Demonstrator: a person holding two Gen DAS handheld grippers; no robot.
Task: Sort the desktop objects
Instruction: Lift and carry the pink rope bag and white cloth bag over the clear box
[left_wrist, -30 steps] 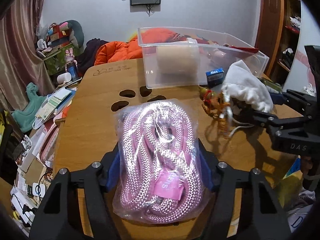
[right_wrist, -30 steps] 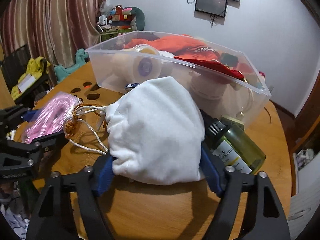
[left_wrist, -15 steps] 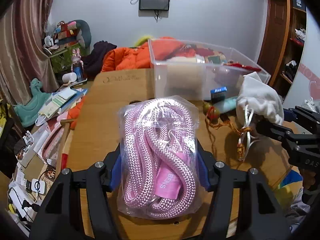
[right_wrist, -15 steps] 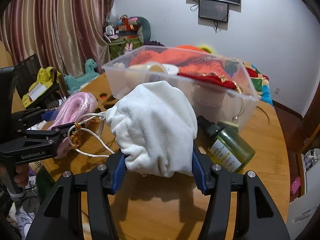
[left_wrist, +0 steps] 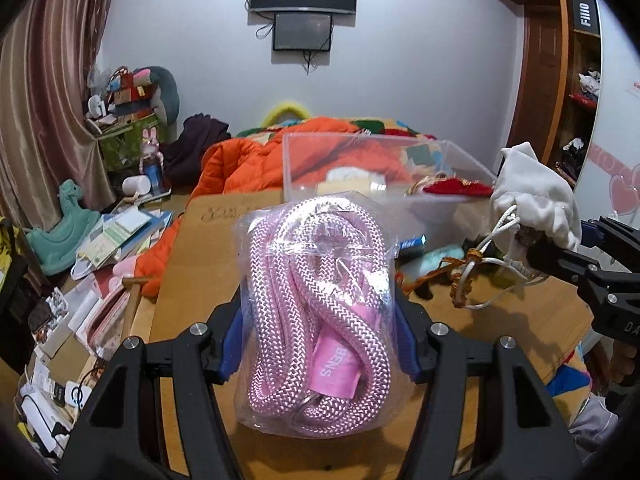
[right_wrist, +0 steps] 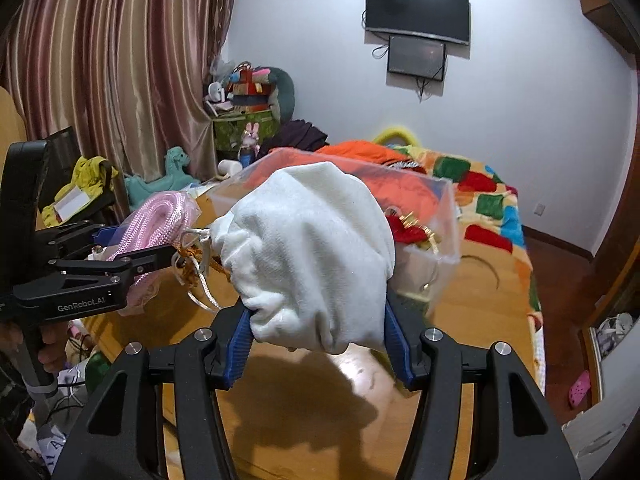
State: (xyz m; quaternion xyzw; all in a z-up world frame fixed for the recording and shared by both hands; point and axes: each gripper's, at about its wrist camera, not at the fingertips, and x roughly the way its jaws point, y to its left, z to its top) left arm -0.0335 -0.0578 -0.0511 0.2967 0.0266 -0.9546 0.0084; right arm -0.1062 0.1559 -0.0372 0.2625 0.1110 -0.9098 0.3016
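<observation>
In the left wrist view, our left gripper [left_wrist: 320, 344] stays clamped on the bagged pink rope [left_wrist: 316, 312], now lifted clear of the wooden table [left_wrist: 192, 256]; the clear bin [left_wrist: 380, 172] lies beyond.

In the right wrist view, our right gripper [right_wrist: 316, 336] stays clamped on the white drawstring pouch [right_wrist: 316, 256], also raised. Only here does the pouch block much of the bin [right_wrist: 444, 216].

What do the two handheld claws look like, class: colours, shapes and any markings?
Both claws, left and right, have angular black frames with silver bolts and ribbed blue pads. In the right wrist view, the left one's side reads "GenRobot.AI" in pale letters.
</observation>
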